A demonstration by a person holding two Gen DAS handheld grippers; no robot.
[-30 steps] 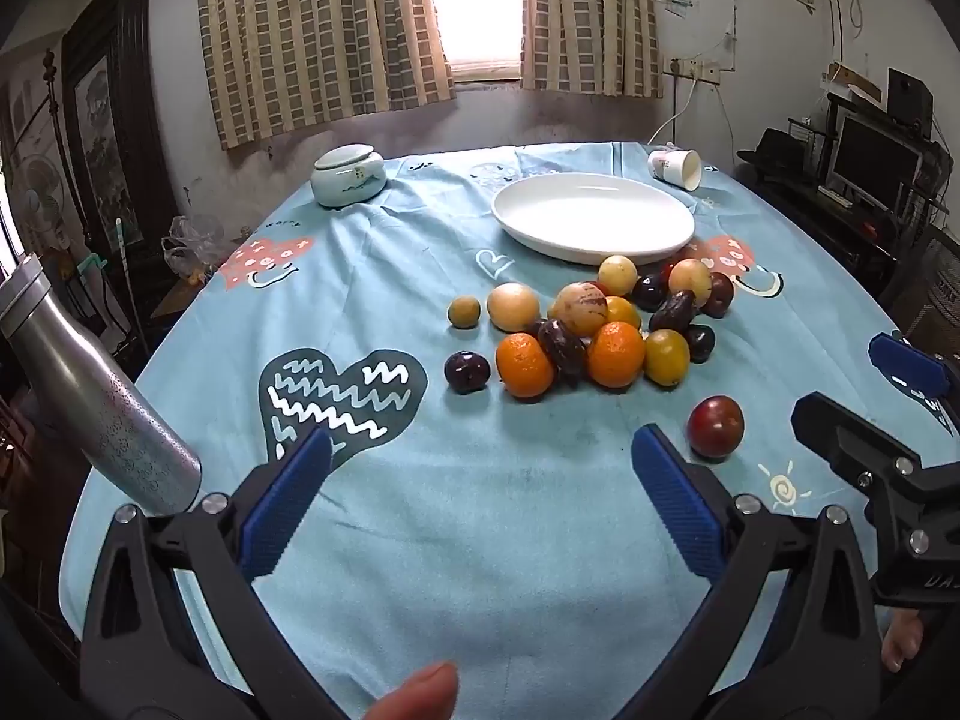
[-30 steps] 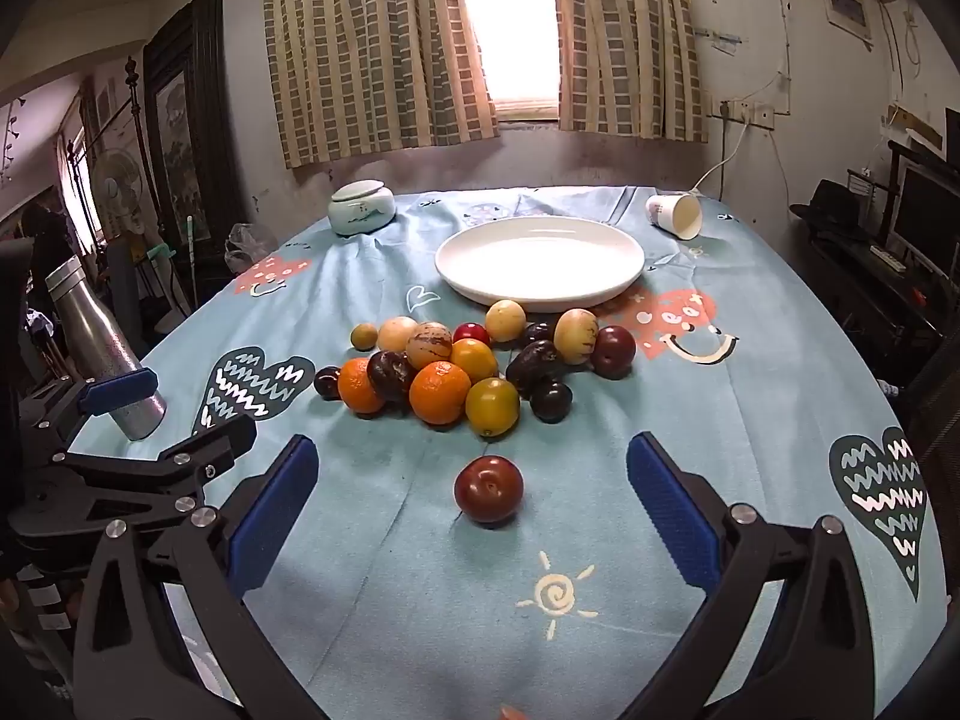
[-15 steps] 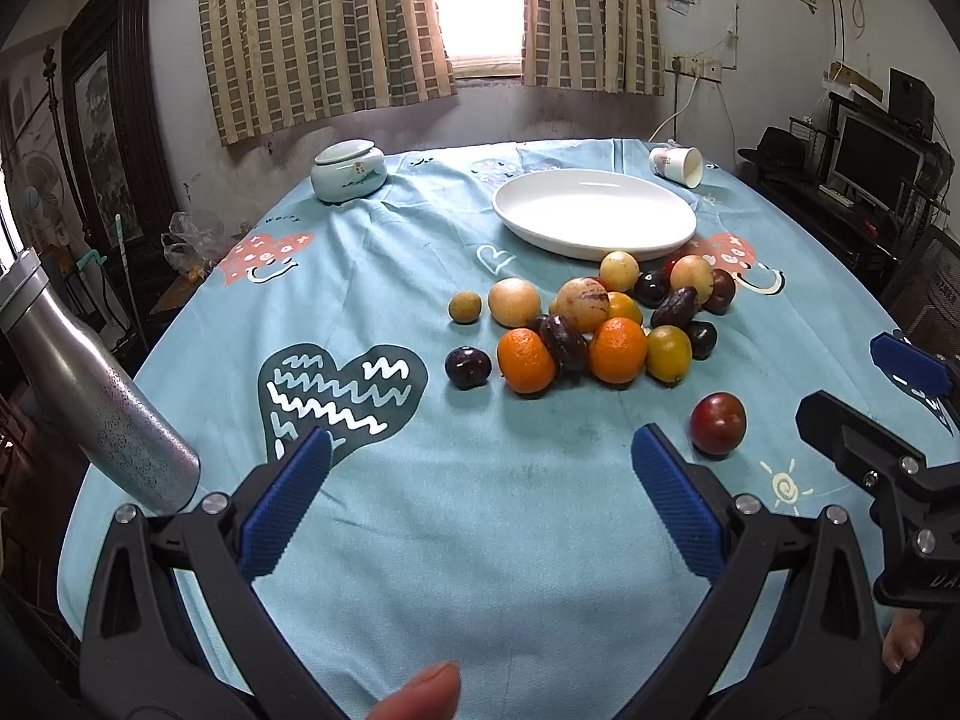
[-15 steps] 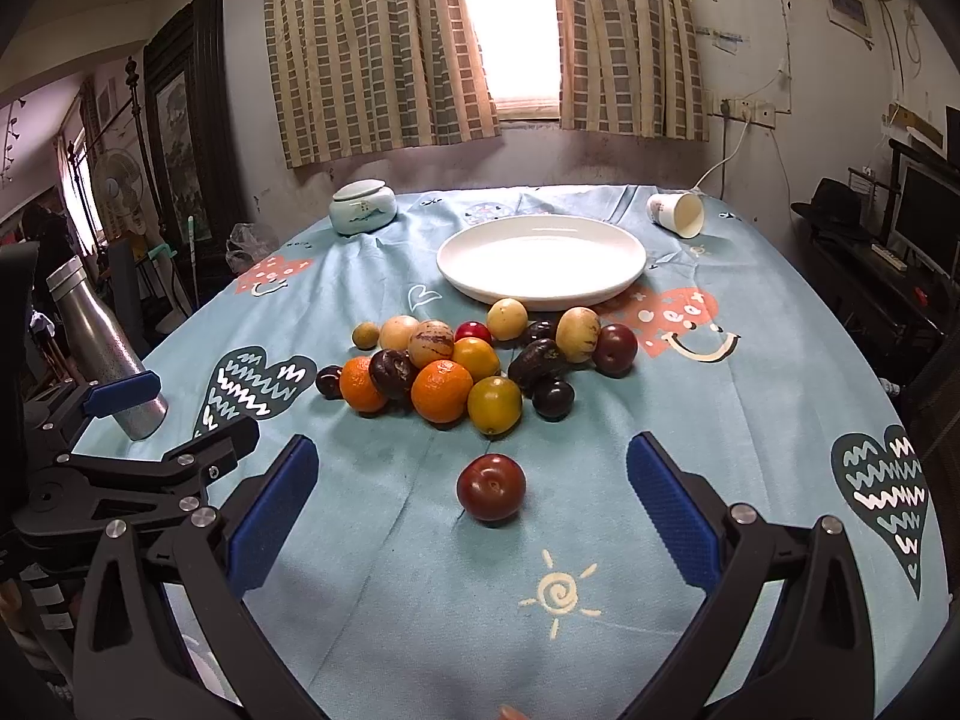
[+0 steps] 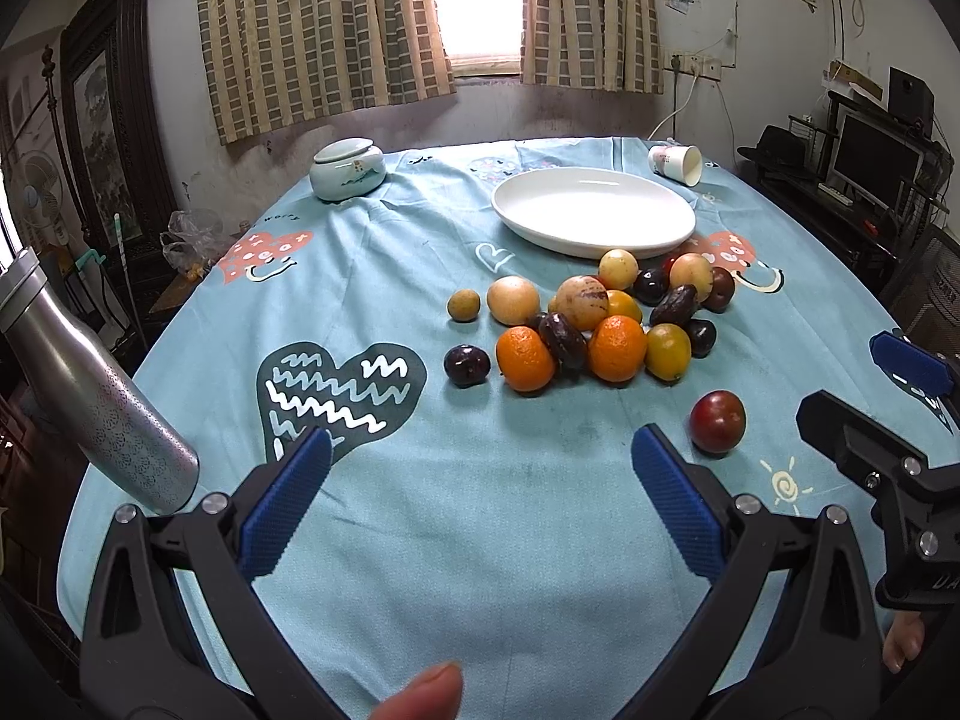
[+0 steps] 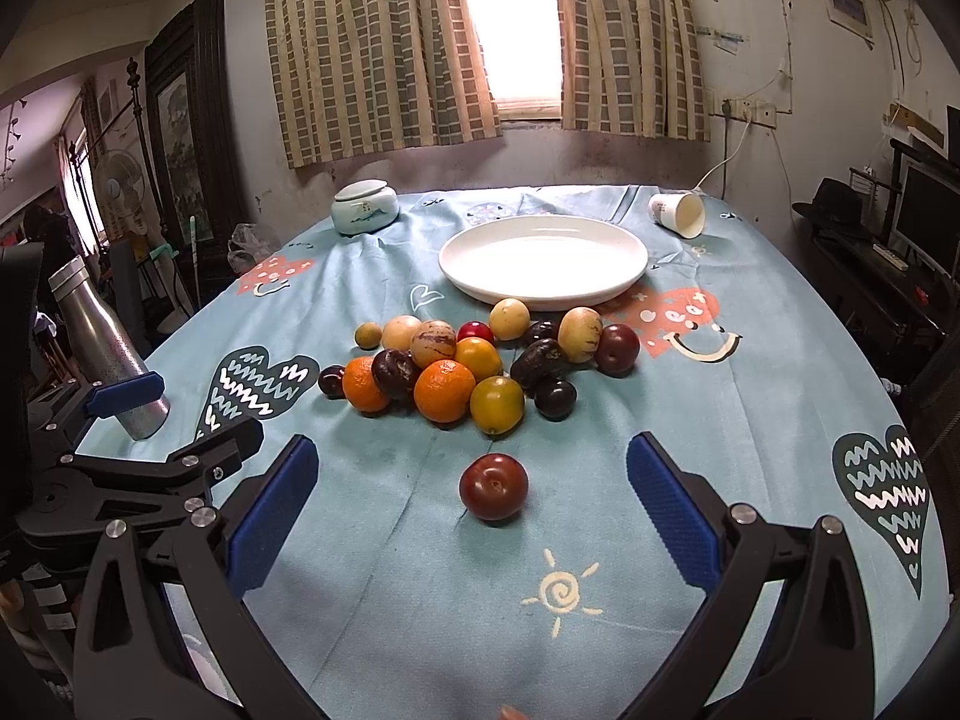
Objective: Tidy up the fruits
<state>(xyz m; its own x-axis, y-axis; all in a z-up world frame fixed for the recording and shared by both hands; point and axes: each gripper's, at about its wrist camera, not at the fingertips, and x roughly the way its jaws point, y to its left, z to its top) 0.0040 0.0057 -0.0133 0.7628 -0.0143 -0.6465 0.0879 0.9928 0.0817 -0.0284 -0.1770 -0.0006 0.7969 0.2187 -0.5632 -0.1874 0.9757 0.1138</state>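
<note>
Both the right gripper (image 6: 471,504) and the left gripper (image 5: 477,483) are wide open and empty — the round red plum (image 6: 493,486) may roll away if a finger bumps it.

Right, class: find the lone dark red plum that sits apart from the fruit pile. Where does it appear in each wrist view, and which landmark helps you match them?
Left wrist view: the dark red plum lies lower right, beyond the left gripper's right finger.
Right wrist view: the plum lies near centre, ahead of the open right gripper.
Shared landmark: the white plate behind the fruit pile.
</note>
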